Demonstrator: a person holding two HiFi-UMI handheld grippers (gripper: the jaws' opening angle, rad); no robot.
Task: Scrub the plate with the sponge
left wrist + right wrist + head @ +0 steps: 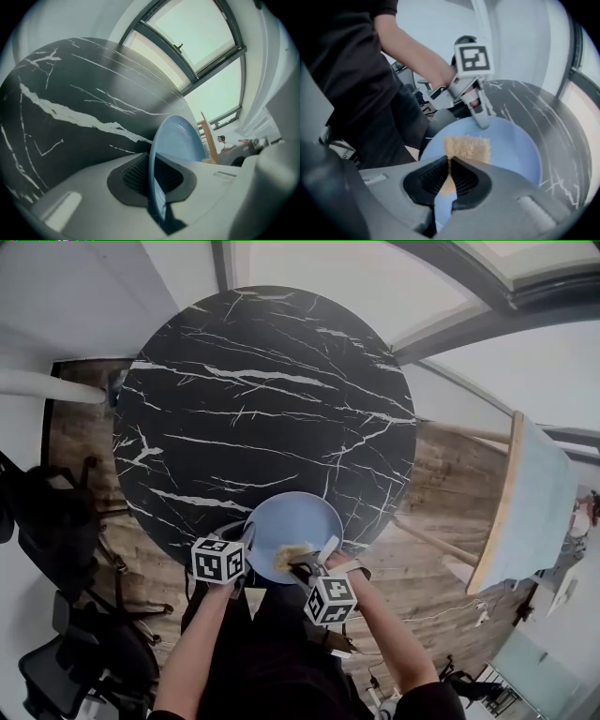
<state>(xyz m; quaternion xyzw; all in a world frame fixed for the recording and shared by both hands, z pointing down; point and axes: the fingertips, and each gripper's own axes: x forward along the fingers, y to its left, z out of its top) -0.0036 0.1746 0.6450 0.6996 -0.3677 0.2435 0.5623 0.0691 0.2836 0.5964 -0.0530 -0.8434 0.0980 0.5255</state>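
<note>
Clamping the blue plate (180,140) by its rim, the left gripper (152,174) is closed on it. The right gripper (449,171) grips the tan sponge (468,147), which lies against the plate face directly ahead of its jaws.

The plate (295,521) is at the table's (262,409) near edge, with the sponge (292,556) on its near part and the left tongs (246,568) at its left rim.

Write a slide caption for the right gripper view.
Right gripper pinches a tan sponge over the blue plate; left gripper clamps its rim.
</note>
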